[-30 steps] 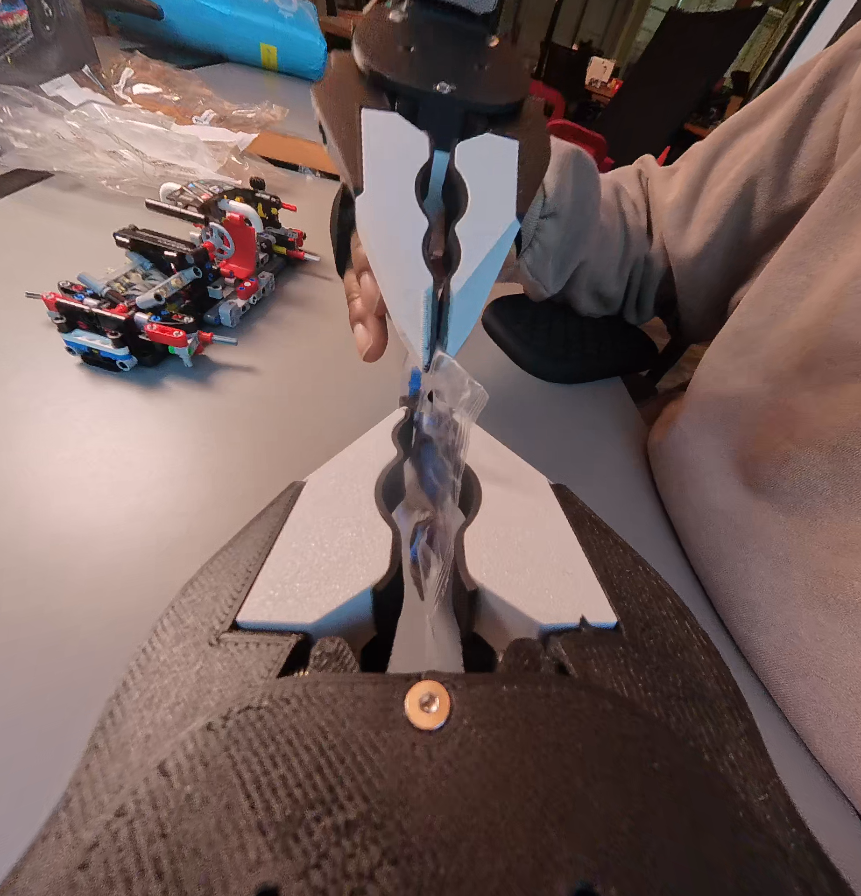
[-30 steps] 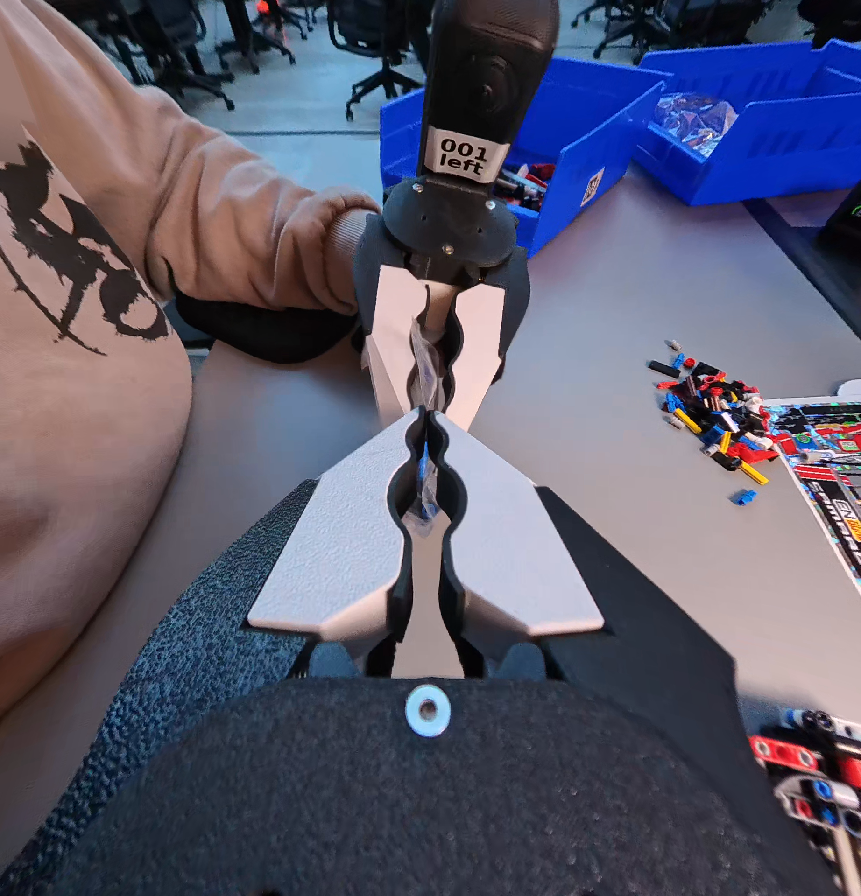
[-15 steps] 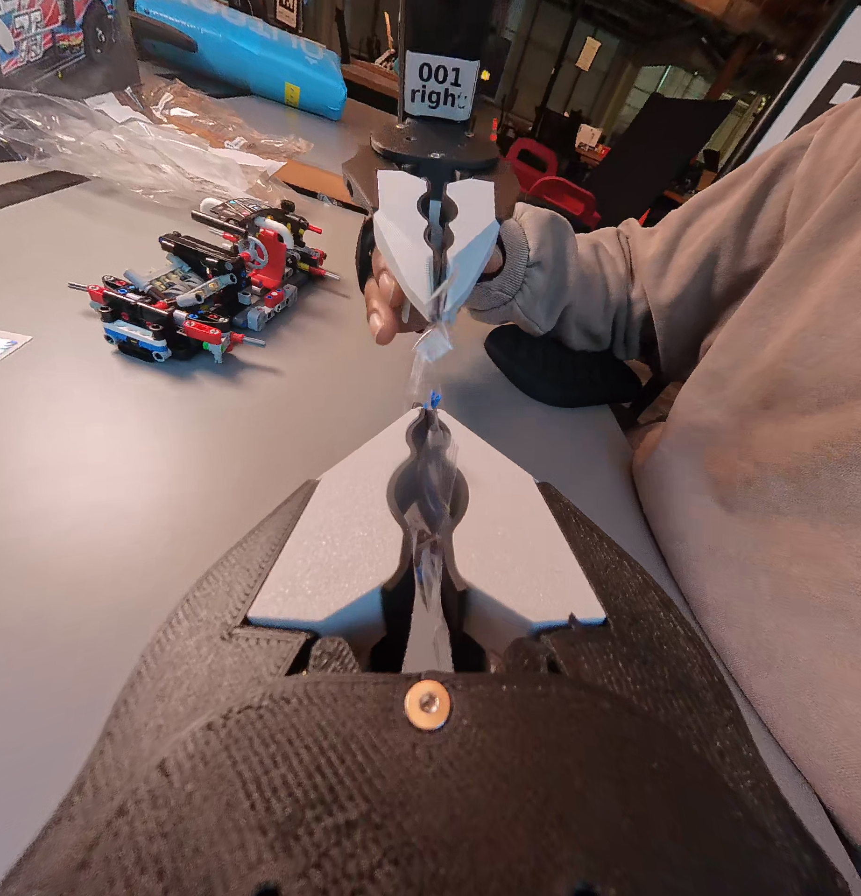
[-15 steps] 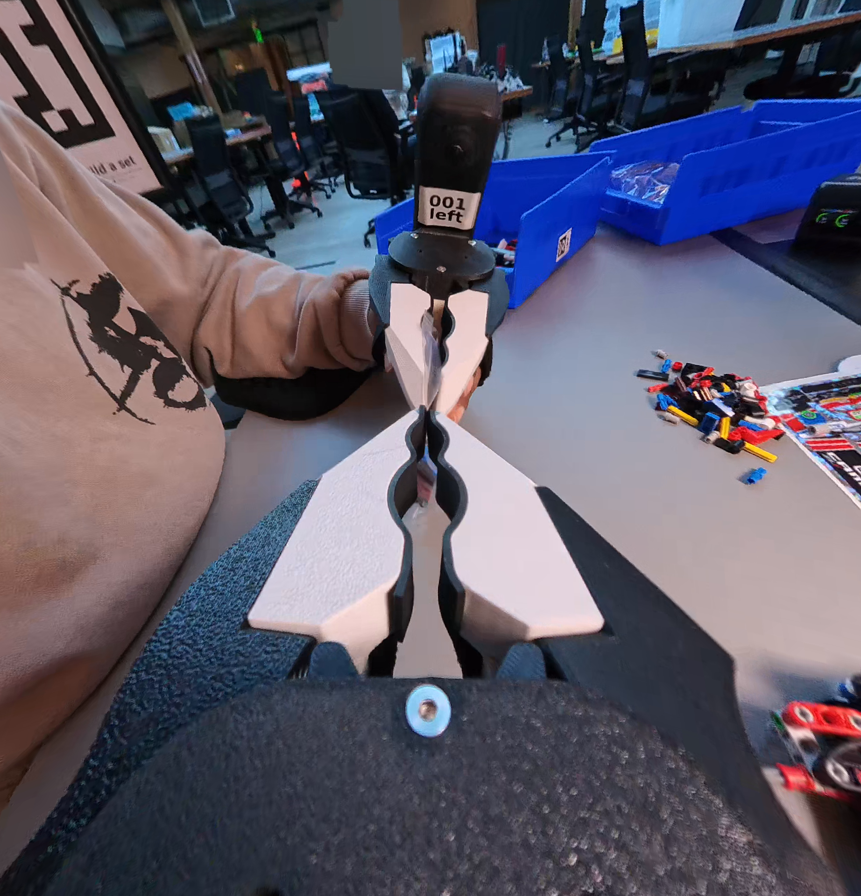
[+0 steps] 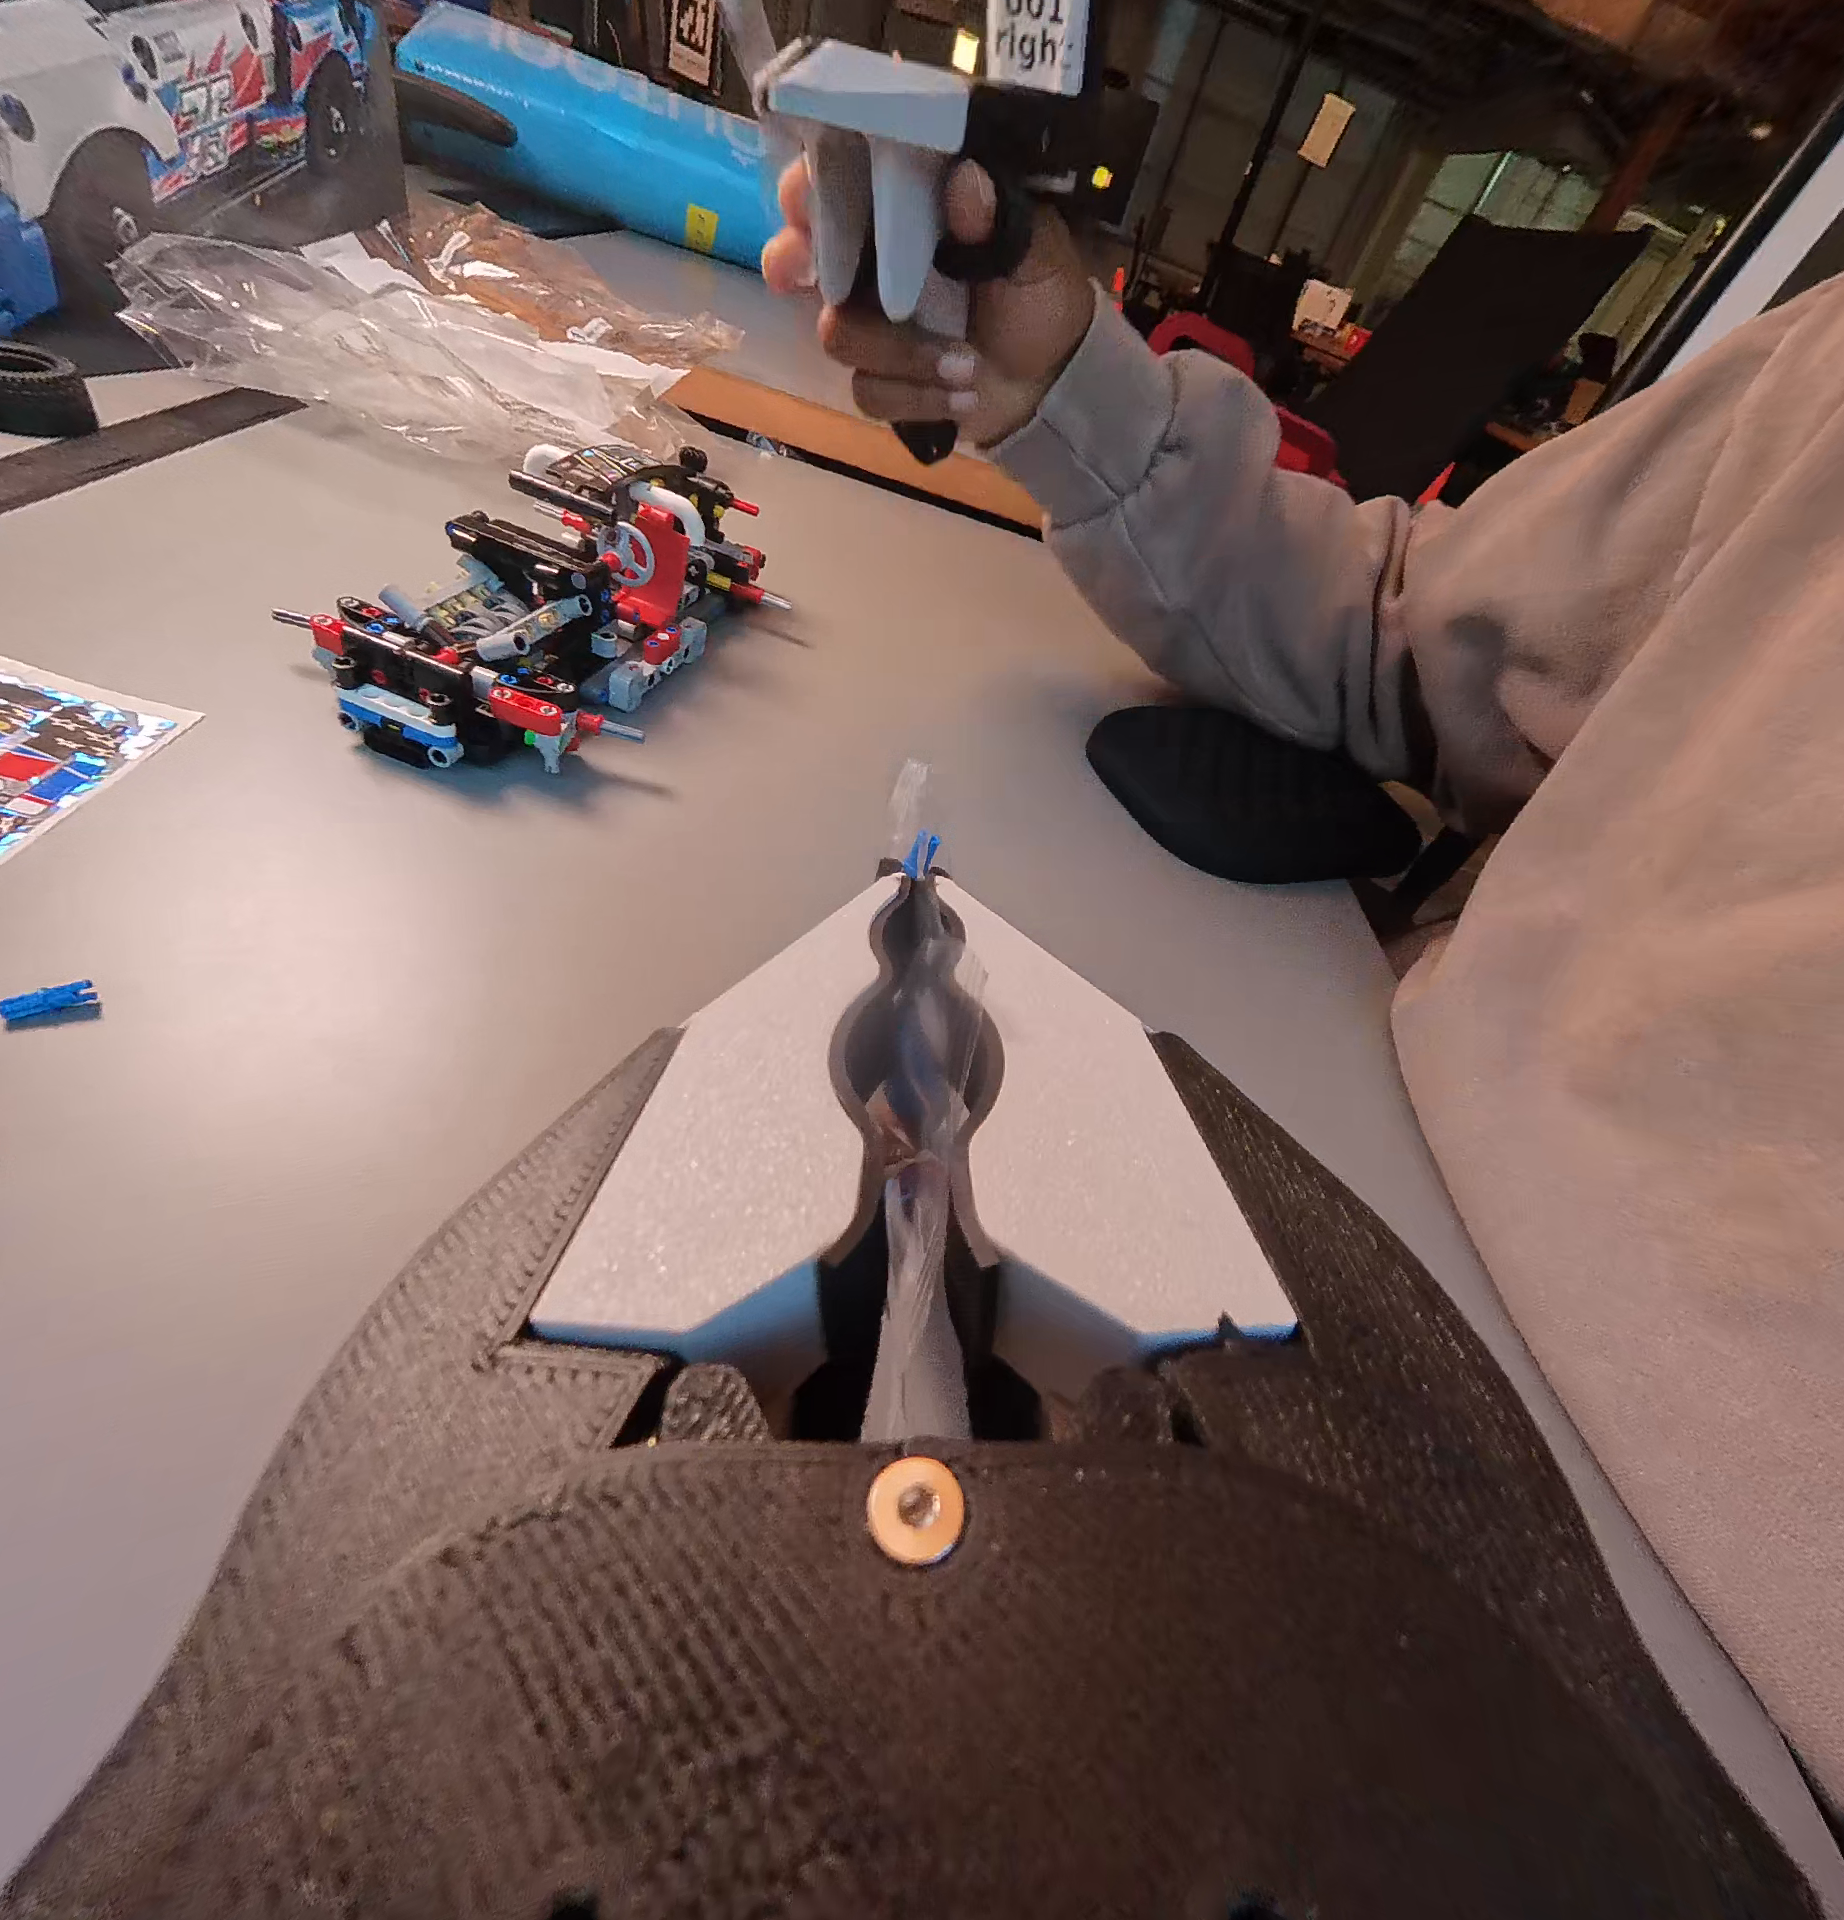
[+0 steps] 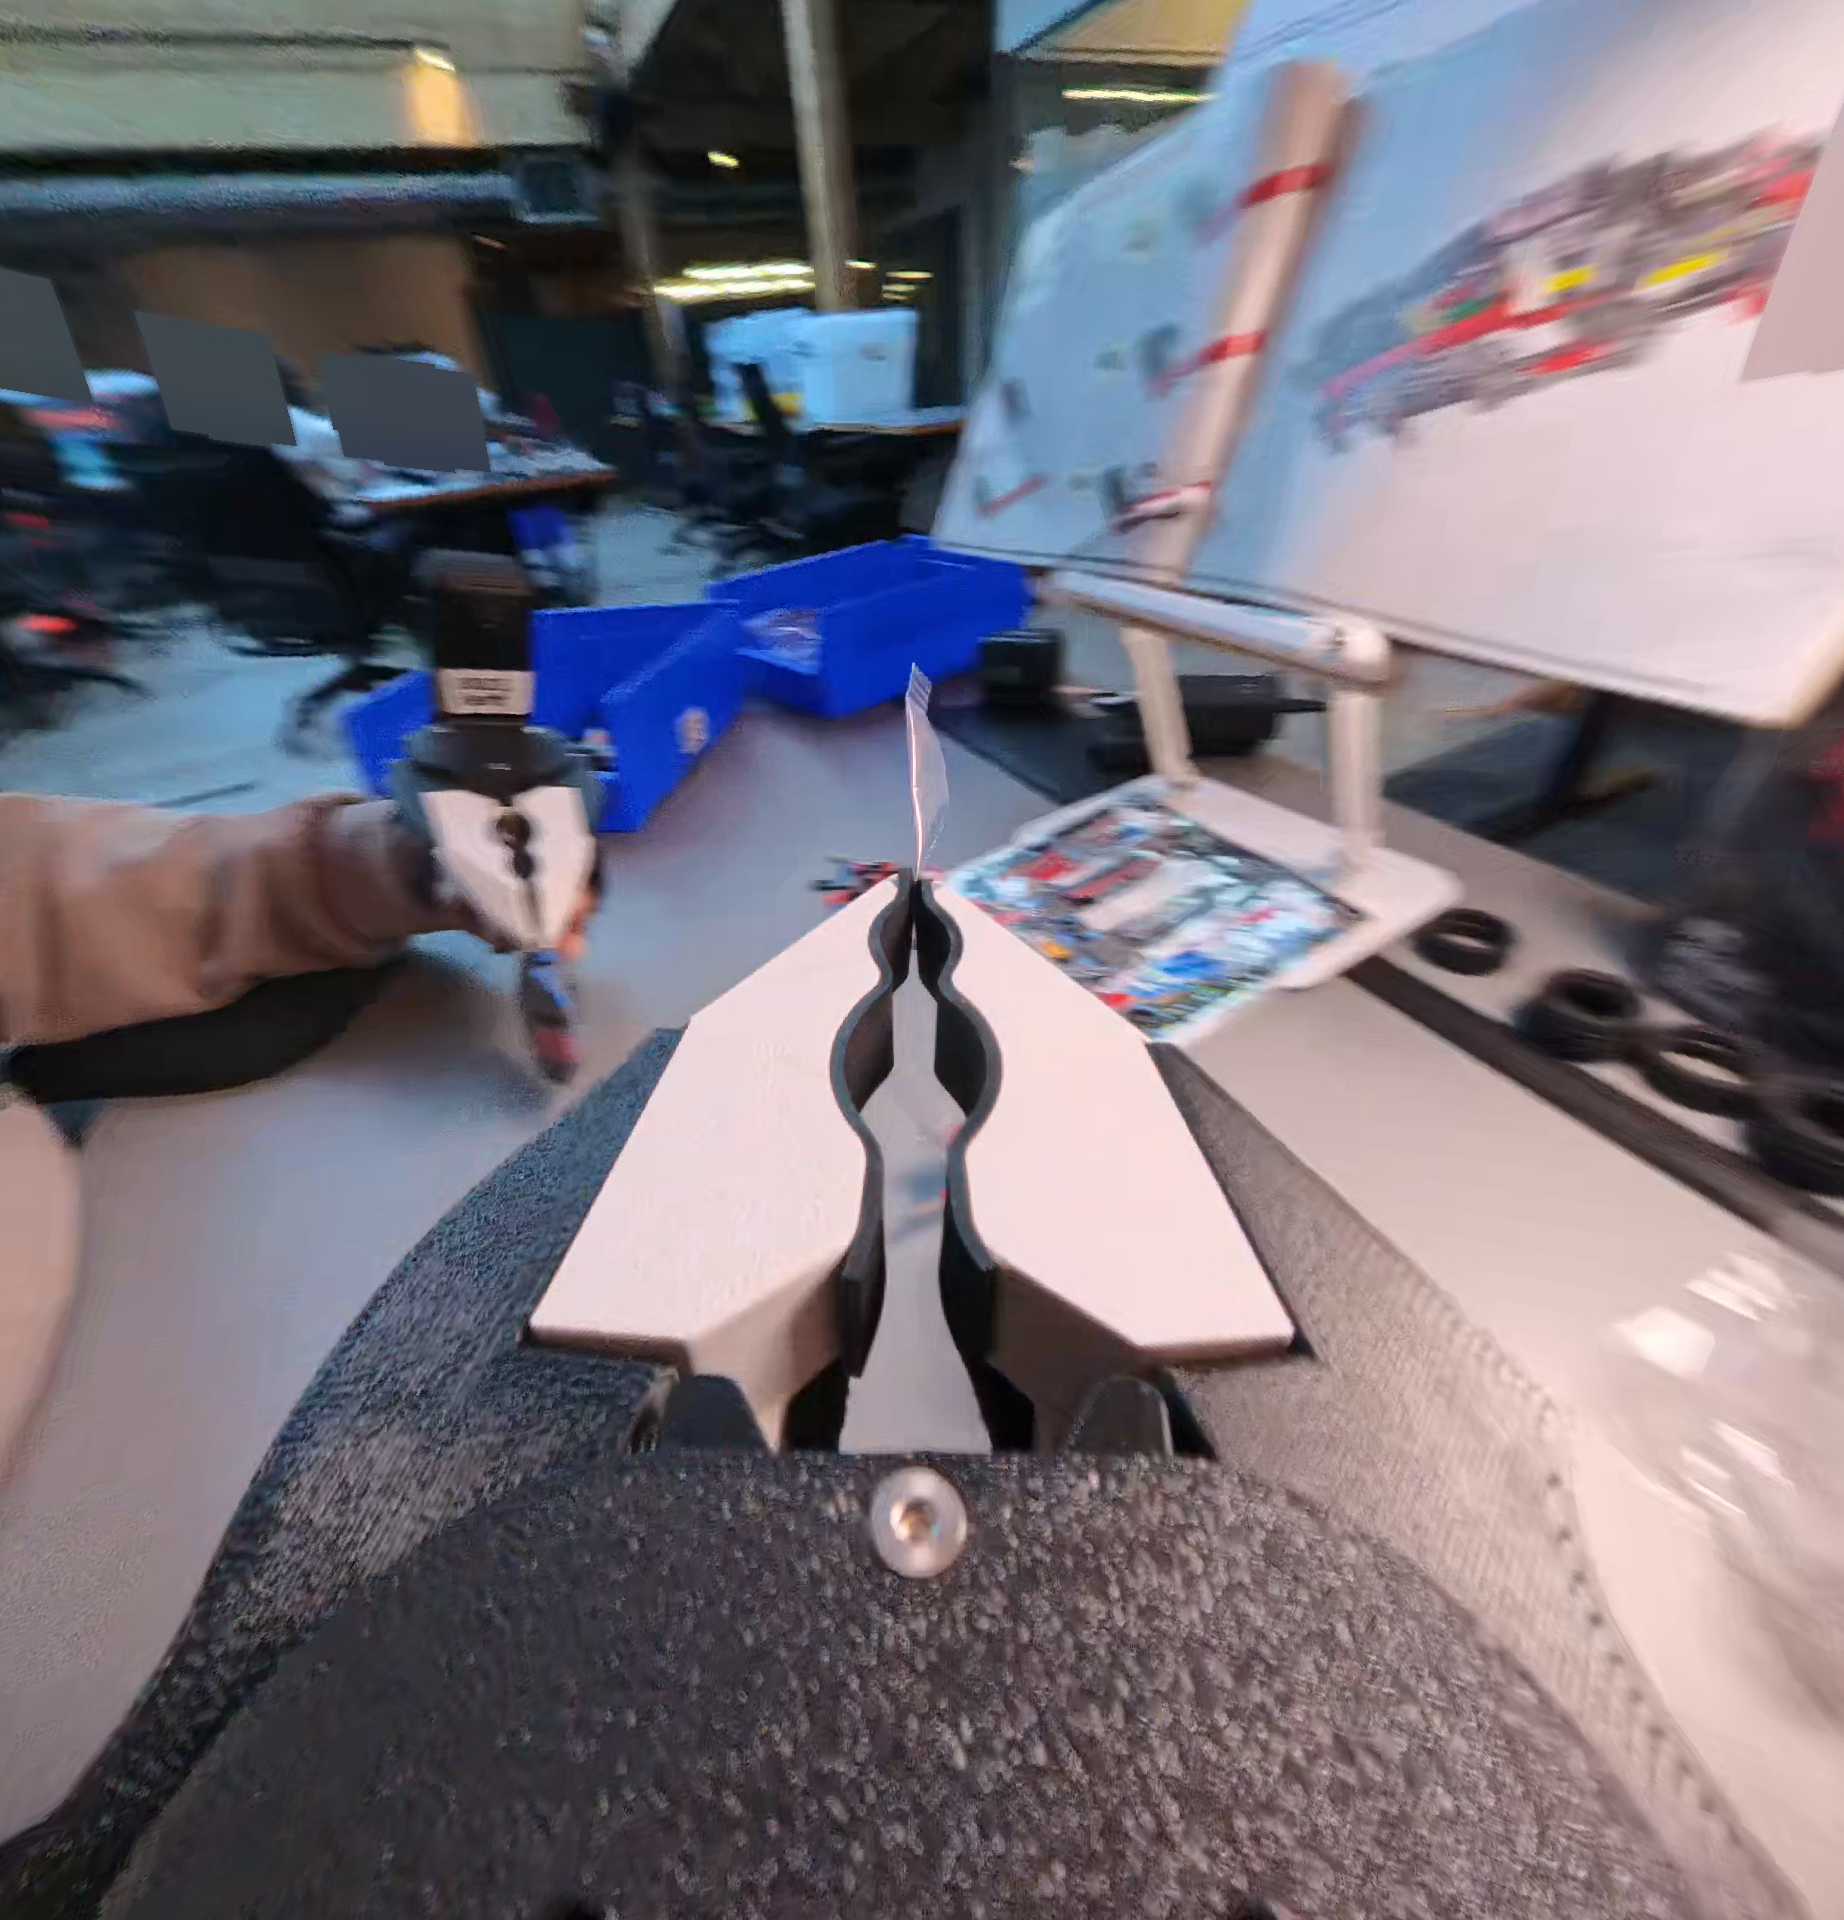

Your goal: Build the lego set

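My left gripper point(image 5: 918, 883) is shut on a small clear plastic bag point(image 5: 920, 1049) with blue pieces in it, and a torn end sticks out past the tips. In the right wrist view the left gripper point(image 6: 531, 930) sits low at the left with the bag point(image 6: 549, 1008) hanging under it. My right gripper point(image 6: 913, 894) is shut on a thin torn strip of clear plastic point(image 6: 923, 769) that stands up from its tips. In the left wrist view it point(image 5: 864, 296) is raised high, away from the bag. The part-built lego car chassis point(image 5: 544, 613) stands on the grey table point(image 5: 274, 1039).
A sticker sheet point(image 5: 24, 758) and a loose blue pin point(image 5: 45, 1003) lie at the left. Empty plastic bags point(image 5: 378, 332) and tyres point(image 5: 24, 384) are behind. Blue bins point(image 6: 689, 675), a booklet on a stand point(image 6: 1520, 416) and a small pile of pieces point(image 6: 856, 873) are on the right gripper's far side. From my left tips it is roughly 20 centimetres to the loose blue pin point(image 5: 45, 1003); from my right, 30 centimetres.
The two grippers held the bag together, then pulled apart and the bag tore. My right gripper rose and swung away with a strip. The left kept the bag.
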Available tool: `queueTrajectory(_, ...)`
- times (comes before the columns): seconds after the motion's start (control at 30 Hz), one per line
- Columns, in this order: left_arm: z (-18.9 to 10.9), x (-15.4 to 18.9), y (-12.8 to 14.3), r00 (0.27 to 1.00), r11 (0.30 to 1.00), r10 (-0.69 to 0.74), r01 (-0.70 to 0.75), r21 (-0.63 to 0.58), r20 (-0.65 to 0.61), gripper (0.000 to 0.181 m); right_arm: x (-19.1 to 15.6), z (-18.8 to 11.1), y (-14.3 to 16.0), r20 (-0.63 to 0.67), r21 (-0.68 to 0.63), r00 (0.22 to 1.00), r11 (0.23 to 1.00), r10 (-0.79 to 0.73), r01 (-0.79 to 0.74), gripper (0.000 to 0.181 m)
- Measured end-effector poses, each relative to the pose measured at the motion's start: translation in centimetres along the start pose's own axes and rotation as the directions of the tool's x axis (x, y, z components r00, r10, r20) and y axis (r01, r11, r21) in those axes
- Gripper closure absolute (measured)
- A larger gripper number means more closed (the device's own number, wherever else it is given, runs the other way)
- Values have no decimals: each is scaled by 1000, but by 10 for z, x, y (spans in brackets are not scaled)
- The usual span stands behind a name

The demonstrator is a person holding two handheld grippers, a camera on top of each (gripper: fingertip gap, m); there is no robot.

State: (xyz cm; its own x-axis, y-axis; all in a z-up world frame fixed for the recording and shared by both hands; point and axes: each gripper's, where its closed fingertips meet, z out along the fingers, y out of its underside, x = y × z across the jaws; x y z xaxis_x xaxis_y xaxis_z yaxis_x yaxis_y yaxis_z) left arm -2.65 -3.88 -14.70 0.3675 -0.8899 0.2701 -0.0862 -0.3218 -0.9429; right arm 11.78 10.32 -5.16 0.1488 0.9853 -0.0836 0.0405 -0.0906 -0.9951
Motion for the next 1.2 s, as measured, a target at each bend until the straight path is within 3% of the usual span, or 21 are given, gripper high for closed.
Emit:
queueTrajectory(0.07, 0, -2, -1, 1000, 1000, 10, -9, -2, 19, 181, 53, -38, -11, -260, -36, 964, 999, -45, 36, 181)
queueTrajectory(0.17, -2, -4, -4, 1000, 1000, 0, -1, 10, 31, 181, 130, -102, -10, -567, -76, 823, 995, 5, -58, 181)
queueTrajectory(0.3, 1, -9, 0, 999, 1000, -3, 4, -8, 54, 181, 227, -183, 31, -813, -256, 576, 941, -85, -221, 181)
queueTrajectory(0.4, 3, -7, 1, 999, 1000, -8, 8, -3, 53, 181, 267, -233, 65, -889, -303, 444, 873, -113, -383, 181)
queueTrajectory(0.53, 3, -7, 1, 998, 1000, 11, -11, -14, 64, 181, 269, -271, 103, -923, -288, 378, 789, -78, -542, 181)
queueTrajectory(0.87, 5, -11, 5, 998, 1000, -13, 14, -20, 53, 181, 220, -299, 149, -908, -362, 401, 702, -118, -613, 181)
queueTrajectory(1.0, 6, -8, 6, 998, 1000, -7, 9, -26, 55, 181, 211, -314, 167, -882, -463, 408, 597, -237, -654, 181)
queueTrajectory(1.2, 9, -5, 6, 999, 999, -1, 2, -35, 54, 181, 229, -310, 165, -835, -548, 359, 570, -416, -613, 181)
